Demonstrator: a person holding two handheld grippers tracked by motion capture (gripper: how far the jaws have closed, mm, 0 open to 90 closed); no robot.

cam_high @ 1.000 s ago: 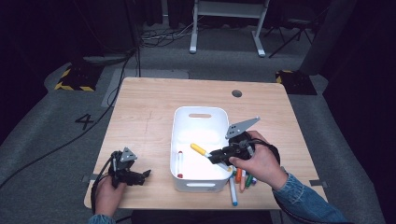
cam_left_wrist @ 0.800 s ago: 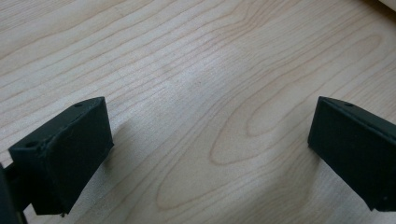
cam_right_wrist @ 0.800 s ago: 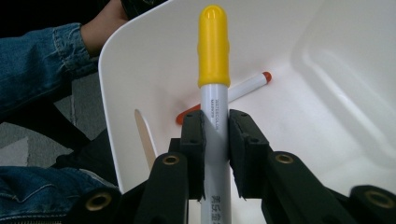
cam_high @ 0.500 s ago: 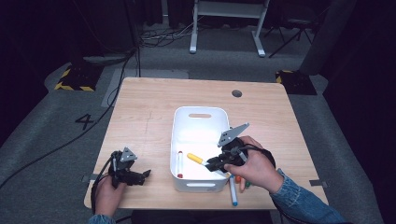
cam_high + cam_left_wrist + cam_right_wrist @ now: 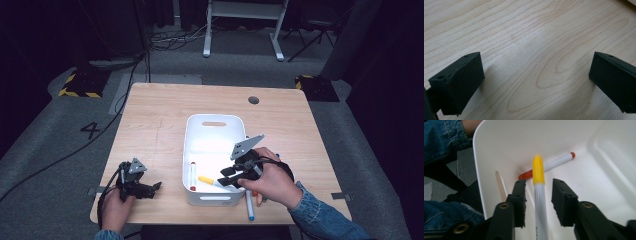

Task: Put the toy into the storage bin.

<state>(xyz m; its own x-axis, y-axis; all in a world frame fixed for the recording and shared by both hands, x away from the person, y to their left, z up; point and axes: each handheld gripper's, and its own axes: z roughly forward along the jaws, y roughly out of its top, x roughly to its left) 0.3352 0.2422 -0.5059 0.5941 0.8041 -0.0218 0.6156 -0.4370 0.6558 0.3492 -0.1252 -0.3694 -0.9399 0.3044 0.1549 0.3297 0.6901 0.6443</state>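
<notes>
A white bin (image 5: 215, 122) stands in the middle of the wooden table. My right gripper (image 5: 227, 179) reaches into its near end from the right. A yellow-capped marker (image 5: 206, 180) lies between the jaws, which have just been opening. In the right gripper view a gap shows on each side of the marker (image 5: 538, 170), so the right gripper (image 5: 539, 185) is open. A red-capped marker (image 5: 192, 175) lies along the bin's near left wall, seen also beyond the yellow cap (image 5: 556, 162). My left gripper (image 5: 155, 187) rests open on the table's front left, its jaws (image 5: 536, 60) wide over bare wood.
A blue-tipped marker (image 5: 249, 207) lies on the table by the bin's near right corner, under the right hand. The person's denim sleeve (image 5: 320, 220) comes in from the bottom right. A round hole (image 5: 253, 100) sits in the tabletop at the back.
The right gripper has carried the yellow-capped marker down toward the bin's near end, and its jaws have parted from the marker. The left gripper has stayed put.
</notes>
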